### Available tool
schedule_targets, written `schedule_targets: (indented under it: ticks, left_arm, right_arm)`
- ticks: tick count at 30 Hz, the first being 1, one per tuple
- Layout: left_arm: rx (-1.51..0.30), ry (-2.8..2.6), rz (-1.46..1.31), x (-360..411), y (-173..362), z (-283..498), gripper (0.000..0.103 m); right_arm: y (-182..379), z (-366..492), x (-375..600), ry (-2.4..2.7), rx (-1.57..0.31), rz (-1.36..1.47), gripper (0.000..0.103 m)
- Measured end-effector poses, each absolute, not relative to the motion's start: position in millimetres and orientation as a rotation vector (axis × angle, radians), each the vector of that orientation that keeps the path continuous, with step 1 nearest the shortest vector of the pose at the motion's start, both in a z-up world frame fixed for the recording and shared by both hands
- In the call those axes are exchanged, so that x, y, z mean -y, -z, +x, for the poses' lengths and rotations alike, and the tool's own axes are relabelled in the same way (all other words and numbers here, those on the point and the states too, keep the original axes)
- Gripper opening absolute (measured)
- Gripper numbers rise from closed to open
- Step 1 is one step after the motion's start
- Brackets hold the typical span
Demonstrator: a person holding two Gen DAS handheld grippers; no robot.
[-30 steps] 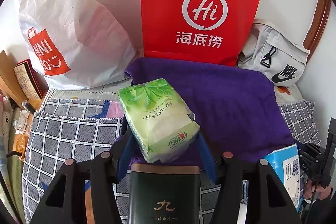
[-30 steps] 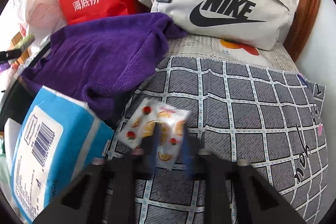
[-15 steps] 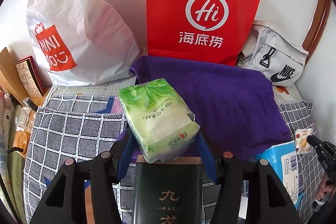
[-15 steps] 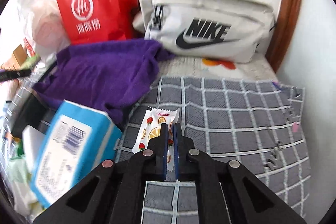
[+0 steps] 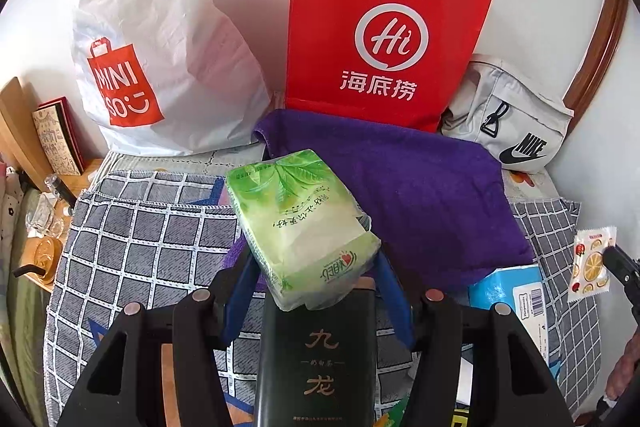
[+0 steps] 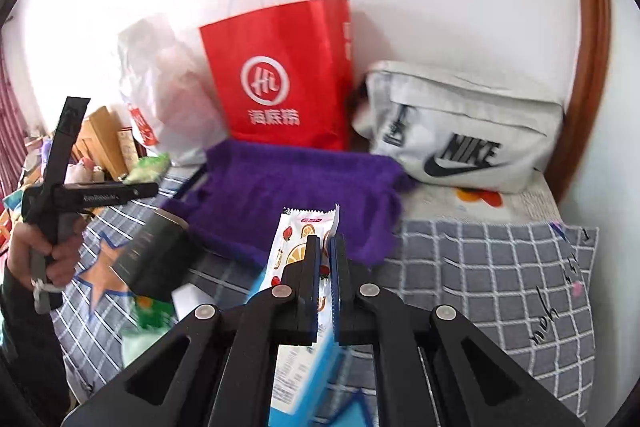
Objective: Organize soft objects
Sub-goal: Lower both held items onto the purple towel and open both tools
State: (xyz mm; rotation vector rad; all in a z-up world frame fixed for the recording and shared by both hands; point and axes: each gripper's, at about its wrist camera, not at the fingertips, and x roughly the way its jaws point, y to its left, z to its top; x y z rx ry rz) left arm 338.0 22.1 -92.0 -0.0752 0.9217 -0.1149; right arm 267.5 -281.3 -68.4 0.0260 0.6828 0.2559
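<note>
My left gripper [image 5: 314,261] is shut on a green tissue pack [image 5: 296,219], which its blue fingers hold above a dark tin [image 5: 320,355]. Behind the pack a purple towel [image 5: 420,187] lies on the bed. My right gripper [image 6: 326,243] is shut on a small white sachet with fruit prints [image 6: 290,239], held in the air over a blue tissue pack [image 6: 304,379]. The left wrist view shows that sachet [image 5: 592,263] at the right edge, above the blue pack [image 5: 516,291]. The towel [image 6: 300,183] lies beyond it.
Against the wall stand a white Miniso plastic bag [image 5: 160,47], a red paper bag [image 5: 384,27] and a grey Nike pouch [image 5: 516,123]. A grey checked cloth [image 5: 140,239] covers the bed. A wooden shelf with small items [image 5: 40,167] is at the left.
My right gripper closed on the sachet and lifted it off the checked cloth. The left gripper, still holding the green pack, drifted slightly, and more of the dark tin shows beneath it.
</note>
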Motion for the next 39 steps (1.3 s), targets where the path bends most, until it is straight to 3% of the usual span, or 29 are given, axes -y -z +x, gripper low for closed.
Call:
schedule_targets:
  ticks: [26, 39]
  left_arm:
    - [-1.046, 0.158, -0.082, -7.4, 133.9, 431.8, 0.057]
    - [-1.111, 0.193, -0.109, -0.4, 161.1, 468.6, 0.057]
  right_arm:
    - [126.5, 412.8, 259.3, -0.322, -0.809, 0.037, 0.003]
    - [158.2, 440.0, 267.6, -0.287, -0.884, 0.014, 0.003]
